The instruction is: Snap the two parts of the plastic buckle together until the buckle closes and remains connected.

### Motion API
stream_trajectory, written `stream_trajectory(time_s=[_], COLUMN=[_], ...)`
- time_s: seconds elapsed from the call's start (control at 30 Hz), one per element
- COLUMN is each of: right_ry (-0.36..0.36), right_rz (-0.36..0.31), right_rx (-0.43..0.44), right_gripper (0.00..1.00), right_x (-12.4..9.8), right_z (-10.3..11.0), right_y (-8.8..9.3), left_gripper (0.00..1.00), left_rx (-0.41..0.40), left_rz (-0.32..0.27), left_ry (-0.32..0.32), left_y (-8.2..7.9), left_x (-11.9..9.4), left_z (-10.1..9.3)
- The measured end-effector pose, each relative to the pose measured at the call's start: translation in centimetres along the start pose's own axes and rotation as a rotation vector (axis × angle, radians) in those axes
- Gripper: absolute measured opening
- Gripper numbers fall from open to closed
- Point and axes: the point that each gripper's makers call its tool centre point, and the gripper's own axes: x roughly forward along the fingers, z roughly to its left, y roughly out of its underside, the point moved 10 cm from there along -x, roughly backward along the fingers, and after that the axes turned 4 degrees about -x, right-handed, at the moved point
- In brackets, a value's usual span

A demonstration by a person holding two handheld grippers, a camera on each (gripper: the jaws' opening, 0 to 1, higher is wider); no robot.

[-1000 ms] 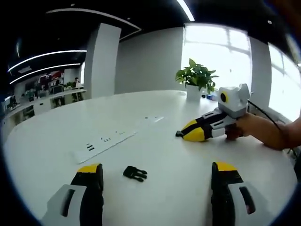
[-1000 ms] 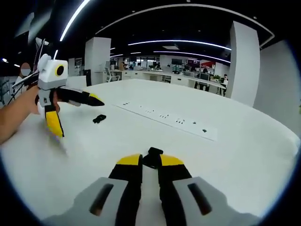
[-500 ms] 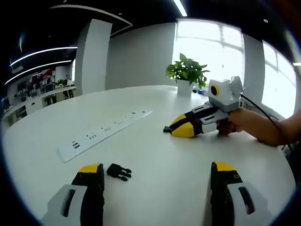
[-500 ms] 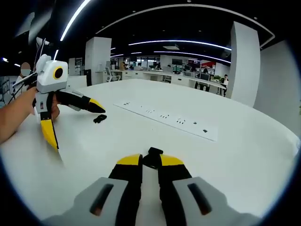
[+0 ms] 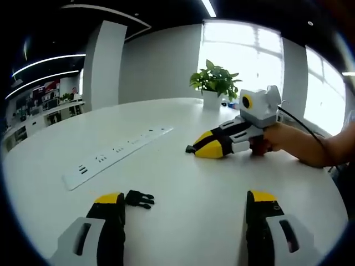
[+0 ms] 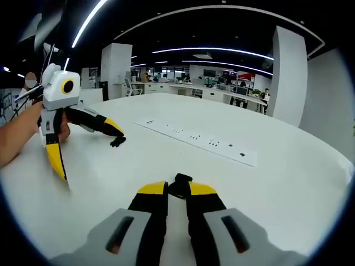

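**One half held, one half still to lift**

We see the right gripper (image 6: 176, 195) with its fingers closed narrow on one buckle half (image 6: 179, 184), which pokes out dark between the yellow tips, low over the white surface (image 6: 288, 183). In the left gripper view that same gripper (image 5: 206, 148) lies near the surface with the small dark piece at its tip.

The left gripper (image 5: 180, 206) has its fingers spread wide and holds nothing. The other buckle half (image 5: 139, 198) lies flat on the surface just beside the inner edge of the left-hand finger, not between the two. In the right gripper view the left gripper (image 6: 83, 145) hangs over this piece (image 6: 117, 142), one finger reaching toward it, the other pointing down.

We judge the step in hand to be picking up the loose half. To do it well we would centre the piece between the fingers first, since it now sits off to one side, then close on its body and leave the mating end free. A power strip (image 5: 113, 155) lies well apart from it
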Motion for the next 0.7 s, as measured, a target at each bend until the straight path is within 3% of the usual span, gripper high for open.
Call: stream_trajectory(time_s=[0.4, 0.6, 0.7], right_ry=[-0.001, -0.003, -0.003], right_rz=[-0.001, -0.003, -0.003], right_rx=[0.0, 0.0, 0.001], right_gripper=[0.13, 0.13, 0.13], right_x=[-0.2, -0.2, -0.4], right_z=[0.2, 0.2, 0.3], right_y=[-0.1, -0.1, 0.0], left_gripper=[0.82, 0.79, 0.79], left_rx=[0.041, 0.14, 0.156], left_rz=[0.053, 0.068, 0.052], left_ry=[0.112, 0.09, 0.114], left_y=[0.3, 0.0, -0.6], left_x=[-0.5, -1.0, -1.3], left_z=[-1.8, -1.2, -0.9])
